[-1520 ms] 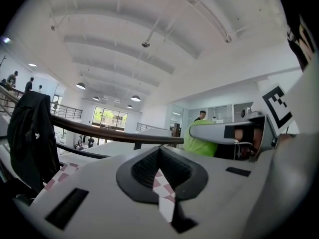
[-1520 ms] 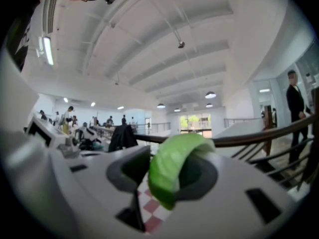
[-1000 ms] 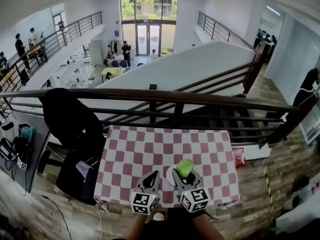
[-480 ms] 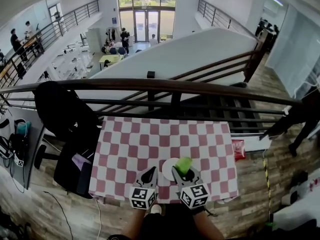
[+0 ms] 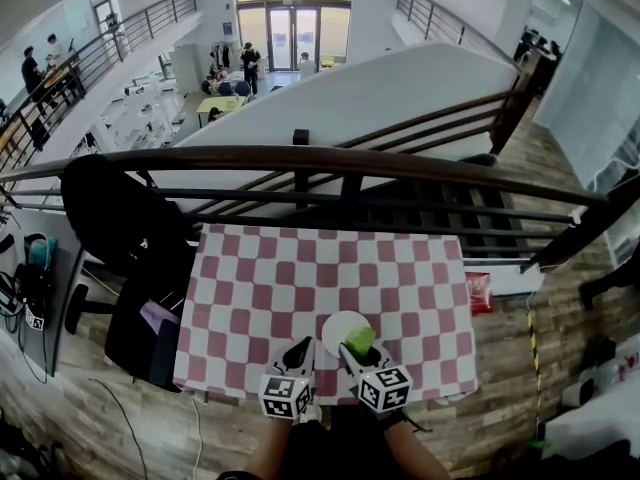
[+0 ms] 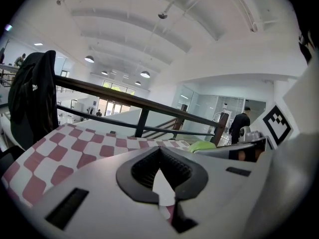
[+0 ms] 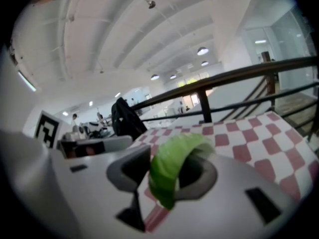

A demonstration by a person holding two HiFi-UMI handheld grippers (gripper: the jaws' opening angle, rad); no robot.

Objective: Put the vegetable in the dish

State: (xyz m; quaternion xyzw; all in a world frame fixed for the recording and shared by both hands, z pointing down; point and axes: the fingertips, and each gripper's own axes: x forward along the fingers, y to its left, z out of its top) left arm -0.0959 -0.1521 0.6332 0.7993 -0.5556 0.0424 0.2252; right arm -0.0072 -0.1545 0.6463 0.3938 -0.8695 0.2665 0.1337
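1. Head view: your right gripper (image 5: 356,349) pinches the vegetable (image 5: 360,341) at the near right rim of the dish (image 5: 335,325).
2. The vegetable is a bright, light green leafy piece. In the right gripper view it (image 7: 172,168) shows as a smooth, folded leaf that arches over the top of the jaws and hangs down between them to a blunt lower tip.
3. The right gripper's (image 7: 164,176) jaws stand partly apart, with the leaf filling the gap between the dark pads.
4. The dish is round, plain and white. It sits on the red-and-white checked tablecloth (image 5: 300,273), close to the table's near edge and a little right of centre.
5. From the head view you cannot tell whether the vegetable touches the dish or hangs just above it.
6. Your left gripper (image 5: 300,351) sits just left of the dish over the cloth. The left gripper view shows its (image 6: 160,152) jaws pressed together with nothing between them.
7. The same view catches the green leaf (image 6: 202,146) to the right, beside the body of the right gripper (image 6: 239,151).
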